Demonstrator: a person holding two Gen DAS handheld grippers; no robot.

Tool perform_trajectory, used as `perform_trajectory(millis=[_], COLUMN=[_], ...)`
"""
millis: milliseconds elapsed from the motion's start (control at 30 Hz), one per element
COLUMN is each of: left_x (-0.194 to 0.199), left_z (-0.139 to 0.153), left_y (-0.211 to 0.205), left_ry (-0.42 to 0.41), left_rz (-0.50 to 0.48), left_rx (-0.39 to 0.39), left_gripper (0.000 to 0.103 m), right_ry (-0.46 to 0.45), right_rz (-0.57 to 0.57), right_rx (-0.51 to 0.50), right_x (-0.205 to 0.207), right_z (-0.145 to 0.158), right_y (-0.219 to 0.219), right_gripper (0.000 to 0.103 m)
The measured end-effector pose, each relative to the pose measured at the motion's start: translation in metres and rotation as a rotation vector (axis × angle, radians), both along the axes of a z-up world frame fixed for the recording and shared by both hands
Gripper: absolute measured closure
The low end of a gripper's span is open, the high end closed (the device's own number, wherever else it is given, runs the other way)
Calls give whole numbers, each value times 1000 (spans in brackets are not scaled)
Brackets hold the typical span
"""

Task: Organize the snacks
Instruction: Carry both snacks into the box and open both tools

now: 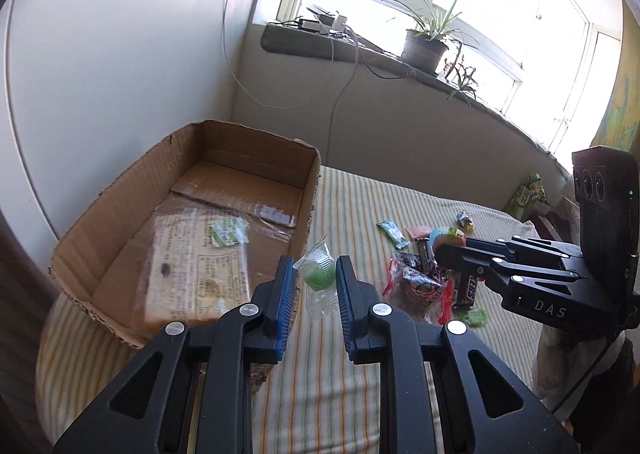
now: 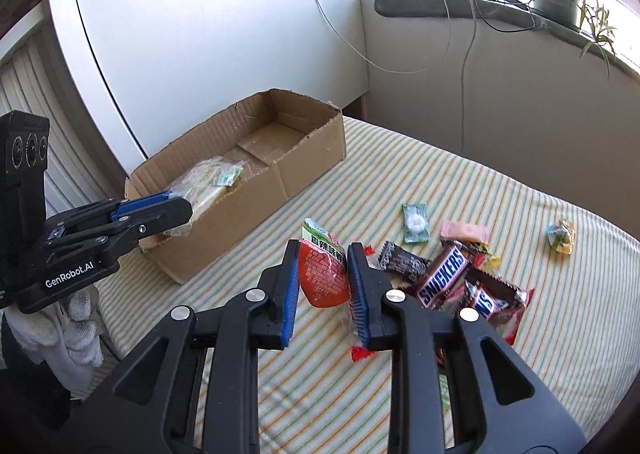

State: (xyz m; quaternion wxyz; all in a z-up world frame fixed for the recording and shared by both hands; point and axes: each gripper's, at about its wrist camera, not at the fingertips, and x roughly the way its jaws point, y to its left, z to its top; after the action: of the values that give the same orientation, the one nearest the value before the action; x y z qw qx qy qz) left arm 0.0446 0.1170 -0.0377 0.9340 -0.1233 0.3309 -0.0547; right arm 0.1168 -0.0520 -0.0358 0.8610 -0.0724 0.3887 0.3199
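Note:
My left gripper is shut on a green candy in a clear wrapper, held just right of the open cardboard box. The box holds a clear bread packet. My right gripper is shut on a red snack pouch, lifted above the striped bed. A pile of Snickers bars and other wrapped sweets lies to its right. The right gripper also shows in the left wrist view, over the pile.
Loose sweets lie on the bed: a green packet, a pink one, a colourful one. A windowsill with a potted plant and cables runs behind. A white wardrobe stands behind the box.

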Motion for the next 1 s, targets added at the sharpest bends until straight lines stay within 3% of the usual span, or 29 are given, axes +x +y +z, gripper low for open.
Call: perform_trajectory(millis=[433,1000], left_x=[-4,5], left_z=[-2,-6], left_y=[50,48], left_ry=[5,30], left_rz=[110,119], left_rx=[13,39], left_gripper=[84,84], right_ry=[-47,-7], right_rz=[72,111], right_rx=[-3,-15], right_x=[44,77], right_z=[8,-14], right_y=[79,131], right_gripper=[79,79])
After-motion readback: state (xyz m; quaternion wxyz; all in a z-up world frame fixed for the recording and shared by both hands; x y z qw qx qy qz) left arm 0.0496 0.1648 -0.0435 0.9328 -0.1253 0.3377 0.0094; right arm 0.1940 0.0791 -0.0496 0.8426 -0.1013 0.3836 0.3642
